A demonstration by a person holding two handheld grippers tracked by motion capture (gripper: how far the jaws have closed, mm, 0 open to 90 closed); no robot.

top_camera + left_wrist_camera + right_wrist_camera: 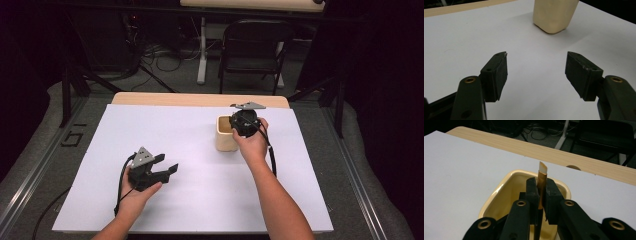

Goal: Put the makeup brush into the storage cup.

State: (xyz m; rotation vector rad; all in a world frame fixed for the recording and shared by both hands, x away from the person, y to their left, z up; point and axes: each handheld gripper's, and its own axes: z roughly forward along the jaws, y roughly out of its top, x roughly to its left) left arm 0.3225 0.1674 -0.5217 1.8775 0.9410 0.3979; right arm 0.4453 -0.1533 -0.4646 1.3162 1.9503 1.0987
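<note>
White sheeting covers the bench point(190, 200), with a dark room, a folding chair point(252, 50) and cables beyond it. On the sheet, toward the far right, stands a cream cup point(225, 137). The right gripper point(541, 195) hovers over the cup's mouth, its jaws pressed tight on a thin brush point(542, 173): brown shaft upright between the pads, pale angled tip poking up past them, lower end dipping inside the cup. From this, the step in hand looks like putting the brush into the cup. The next move calls for lowering a little until the end meets the bottom, then spreading the jaws so the brush leans on the rim instead of tipping out.

The left gripper point(167, 169) waits well apart at the near left, above the sheet, pointed toward the cup. Its jaws are spread wide, nothing between them, touching nothing.
</note>
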